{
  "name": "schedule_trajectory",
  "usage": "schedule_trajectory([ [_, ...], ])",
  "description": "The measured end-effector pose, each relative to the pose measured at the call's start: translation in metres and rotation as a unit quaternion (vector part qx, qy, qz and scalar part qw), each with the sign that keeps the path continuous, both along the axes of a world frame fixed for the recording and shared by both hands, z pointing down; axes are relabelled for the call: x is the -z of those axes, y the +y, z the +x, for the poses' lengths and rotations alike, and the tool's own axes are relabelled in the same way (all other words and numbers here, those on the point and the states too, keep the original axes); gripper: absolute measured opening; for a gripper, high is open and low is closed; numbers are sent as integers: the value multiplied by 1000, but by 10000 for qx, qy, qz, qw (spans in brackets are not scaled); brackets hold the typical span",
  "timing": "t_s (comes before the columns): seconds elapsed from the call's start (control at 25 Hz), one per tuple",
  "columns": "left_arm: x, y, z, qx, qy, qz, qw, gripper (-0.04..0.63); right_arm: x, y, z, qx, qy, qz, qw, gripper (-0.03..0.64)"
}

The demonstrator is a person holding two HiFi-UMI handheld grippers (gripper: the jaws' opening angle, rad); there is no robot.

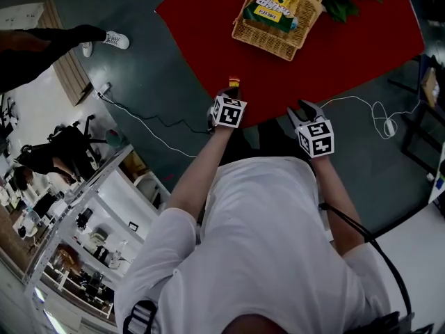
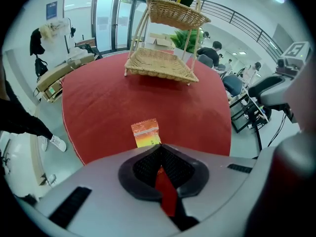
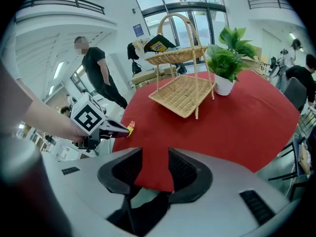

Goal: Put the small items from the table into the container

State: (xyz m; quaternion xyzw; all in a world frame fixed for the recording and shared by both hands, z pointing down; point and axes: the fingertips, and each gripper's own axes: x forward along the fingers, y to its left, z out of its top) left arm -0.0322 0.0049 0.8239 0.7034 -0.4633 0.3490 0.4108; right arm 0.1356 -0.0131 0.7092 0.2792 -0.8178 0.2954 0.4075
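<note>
A small orange and yellow sachet [image 2: 145, 133] lies at the near edge of the round red table [image 2: 98, 102]. My left gripper [image 2: 159, 146] is shut on the sachet's near edge, its pads meeting at the tips. In the head view the same sachet [image 1: 234, 83] pokes out just ahead of the left gripper [image 1: 233, 90]. The two-tier wicker basket [image 2: 160, 63] stands at the far side, with a yellow packet [image 1: 272, 9] in its top tier. My right gripper [image 3: 155, 164] hangs open over the table edge, nothing between its jaws, to the right of the left gripper [image 3: 123, 129].
A potted green plant [image 3: 224, 63] stands beside the basket [image 3: 185, 93]. A white cable [image 1: 379, 110] and a dark cable [image 1: 149, 120] run over the floor near the table. A person in black [image 3: 98, 73] stands off to the left. Chairs [image 2: 247, 102] crowd the right.
</note>
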Motion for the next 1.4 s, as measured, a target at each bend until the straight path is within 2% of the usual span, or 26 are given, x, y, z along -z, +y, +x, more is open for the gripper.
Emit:
schedule_trajectory([
  [0.2,17,-5,-7,0,-13,152,9999,11,3,-6,-4,-4,-32,62,10000,173],
  [0.48,59,-23,-19,64,105,560,9984,11,10,-12,-22,85,-140,201,9997,173],
  [0.76,132,-52,-17,-247,433,986,9939,11,29,-23,-47,117,-295,415,9986,173],
  [1.04,195,-76,4,-823,757,1395,9839,11,44,-33,-66,103,-407,680,9968,173],
  [1.16,220,-89,15,-1121,790,1571,9780,11,53,-36,-69,34,-443,782,9959,173],
  [1.4,281,-127,35,-1328,1016,1941,9666,11,60,-43,-57,-184,-435,914,9947,173],
])
